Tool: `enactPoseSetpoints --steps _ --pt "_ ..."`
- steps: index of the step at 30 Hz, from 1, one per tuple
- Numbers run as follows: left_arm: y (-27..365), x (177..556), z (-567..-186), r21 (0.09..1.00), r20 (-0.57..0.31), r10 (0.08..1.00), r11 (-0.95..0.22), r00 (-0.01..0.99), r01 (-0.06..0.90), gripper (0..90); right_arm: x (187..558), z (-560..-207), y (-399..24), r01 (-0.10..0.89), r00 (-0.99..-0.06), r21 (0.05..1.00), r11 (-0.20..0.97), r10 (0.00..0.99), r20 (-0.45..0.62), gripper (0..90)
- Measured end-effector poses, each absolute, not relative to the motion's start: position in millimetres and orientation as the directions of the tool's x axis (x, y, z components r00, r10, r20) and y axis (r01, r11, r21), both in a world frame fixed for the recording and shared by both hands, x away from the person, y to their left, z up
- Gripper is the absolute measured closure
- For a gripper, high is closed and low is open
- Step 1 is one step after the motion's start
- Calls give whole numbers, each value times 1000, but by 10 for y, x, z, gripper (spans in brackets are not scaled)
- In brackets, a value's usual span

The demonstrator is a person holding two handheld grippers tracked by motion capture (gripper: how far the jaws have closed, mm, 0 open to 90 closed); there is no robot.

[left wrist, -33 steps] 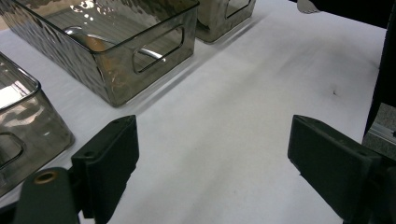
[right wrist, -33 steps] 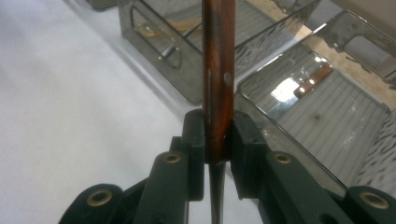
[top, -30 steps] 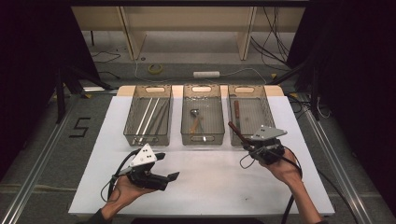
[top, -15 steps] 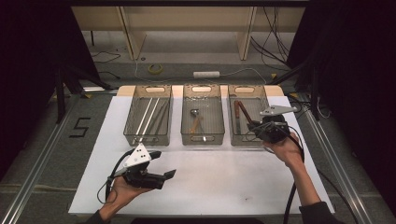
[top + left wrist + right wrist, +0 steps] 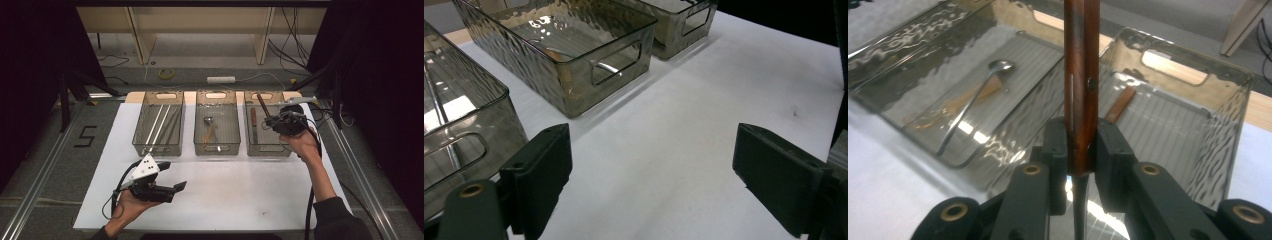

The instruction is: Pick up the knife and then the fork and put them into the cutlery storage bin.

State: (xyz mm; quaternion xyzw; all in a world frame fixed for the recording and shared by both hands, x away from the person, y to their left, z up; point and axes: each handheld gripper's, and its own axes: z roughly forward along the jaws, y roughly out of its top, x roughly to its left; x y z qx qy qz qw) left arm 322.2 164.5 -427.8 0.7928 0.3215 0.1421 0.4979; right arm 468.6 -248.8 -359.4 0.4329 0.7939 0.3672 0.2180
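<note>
- While my right gripper (image 5: pixel 274 121) hangs over the right-hand bin (image 5: pixel 267 148), its two black jaws are pinched onto a wooden-handled knife (image 5: pixel 1081 80); in the right gripper view the reddish-brown handle rises straight up between the pads, with a rivet showing on its side.
- From the high view I see that handle (image 5: pixel 261 104) sticking out of the gripper, slanted toward the far end of the bin, clear of the bin's floor.
- Inside the same bin I see a second brown-handled piece (image 5: pixel 253 118) lying flat near the far wall; whether its blade matches mine I cannot tell.
- My left gripper (image 5: pixel 175 187) sits low over the white table sheet (image 5: pixel 240 200), near its front edge and well apart from the three bins, pointing to the right.
- Its jaws are spread wide, and in the left gripper view I see nothing but bare white sheet between them.
- I see a metal spoon (image 5: pixel 208 120) lying in the middle bin (image 5: pixel 217 148) with a wooden piece beside it.
- Long pale sticks (image 5: pixel 159 122) lie lengthwise in the left bin (image 5: pixel 159 148).
</note>
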Motion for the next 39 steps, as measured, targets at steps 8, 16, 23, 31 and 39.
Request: enactPoseSetpoints --steps 8,16,23,31,39 --pt "1643 3212 -4280 880 -83 654 -306 752 364 155 4907 -3596 -2484 561 -489 760 327 872 -15 778" --pt "1629 3208 -4286 879 -81 652 -310 754 362 155 5079 -3613 -2434 582 -466 748 319 885 -14 778" --pt "1627 3207 -4286 879 -75 650 -315 756 358 155 5194 -3650 -2390 598 -442 743 299 897 -5 778" --pt "1629 3206 -4284 881 -79 651 -309 755 359 155 5276 -3717 -2371 616 -423 732 290 906 -3 778" --pt "1627 3205 -4283 880 -77 650 -312 756 358 155 5331 -3791 -2363 631 -407 721 286 913 -6 778"
